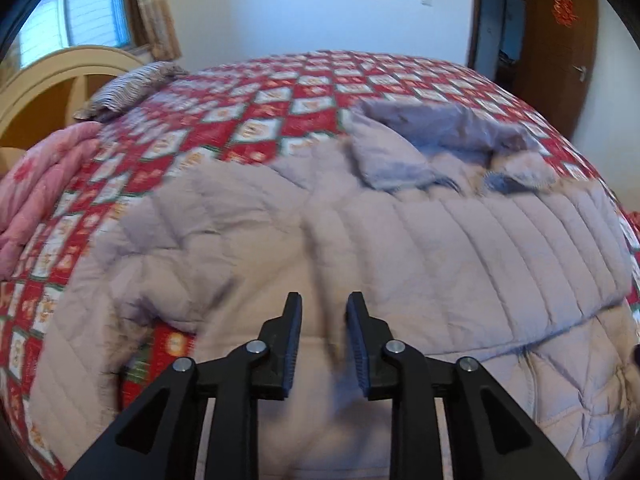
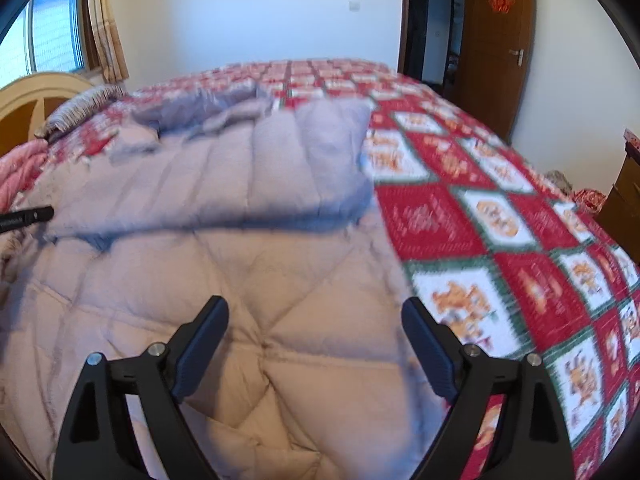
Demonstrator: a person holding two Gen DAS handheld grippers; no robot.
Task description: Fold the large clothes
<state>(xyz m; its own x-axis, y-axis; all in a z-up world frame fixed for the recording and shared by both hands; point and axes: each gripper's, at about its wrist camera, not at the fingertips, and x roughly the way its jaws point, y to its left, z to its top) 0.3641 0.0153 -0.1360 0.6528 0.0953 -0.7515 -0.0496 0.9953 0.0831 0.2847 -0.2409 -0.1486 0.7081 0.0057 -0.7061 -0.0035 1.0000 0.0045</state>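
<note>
The pale lilac quilted padded coat (image 1: 400, 240) lies flat on the red-and-white patterned bed quilt (image 2: 500, 220), one sleeve folded across its body, with the left gripper (image 1: 324, 300) narrowly parted and empty and the right gripper (image 2: 316, 304) wide and empty above it, seemingly between folds.

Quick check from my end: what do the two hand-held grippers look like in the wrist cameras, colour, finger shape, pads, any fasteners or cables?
Both match. The left hand-held gripper and right hand-held gripper are matte black, with angular linkage arms bearing triangular cut-outs and round silver pivot pins. Each finger tapers to a narrow tip and carries a ribbed dark blue pad on its inner face. No cables, markings, hands or sleeves show.
</note>
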